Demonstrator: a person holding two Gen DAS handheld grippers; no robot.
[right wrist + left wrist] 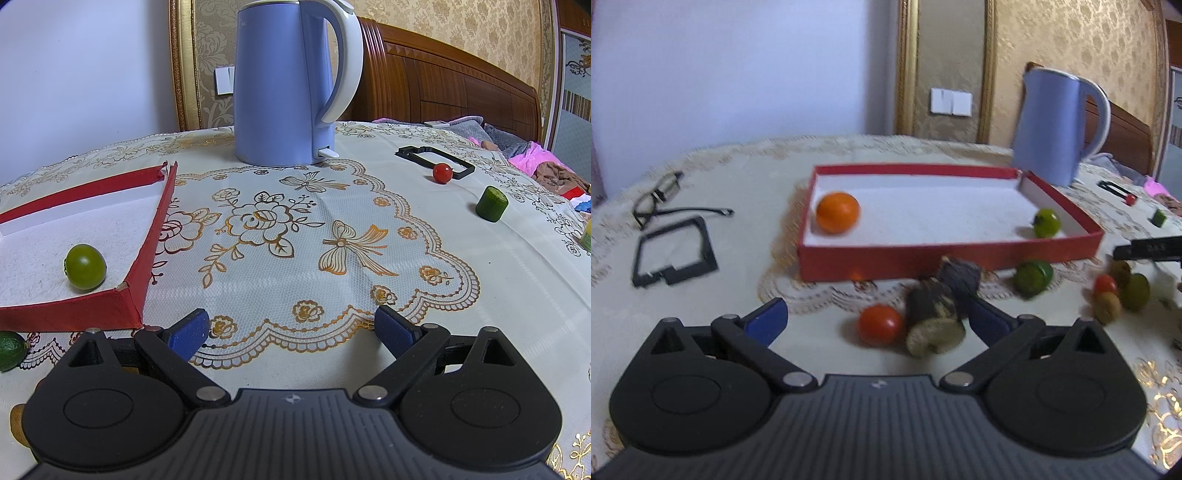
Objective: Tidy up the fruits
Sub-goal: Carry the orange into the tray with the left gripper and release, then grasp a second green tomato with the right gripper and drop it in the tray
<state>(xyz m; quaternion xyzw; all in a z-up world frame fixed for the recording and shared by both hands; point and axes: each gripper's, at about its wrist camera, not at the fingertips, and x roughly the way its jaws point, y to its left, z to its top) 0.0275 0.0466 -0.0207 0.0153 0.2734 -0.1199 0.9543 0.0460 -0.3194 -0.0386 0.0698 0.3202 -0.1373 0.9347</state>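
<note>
left gripper: jaws spread wide, holding nothing; red tomato and dark cut pieces lie between them on the counter.
right gripper: jaws wide apart over bare lace cloth.
red box: orange at 9 o'clock, green tomato at 3 o'clock.
kettle: 12 o'clock of right gripper.
</note>
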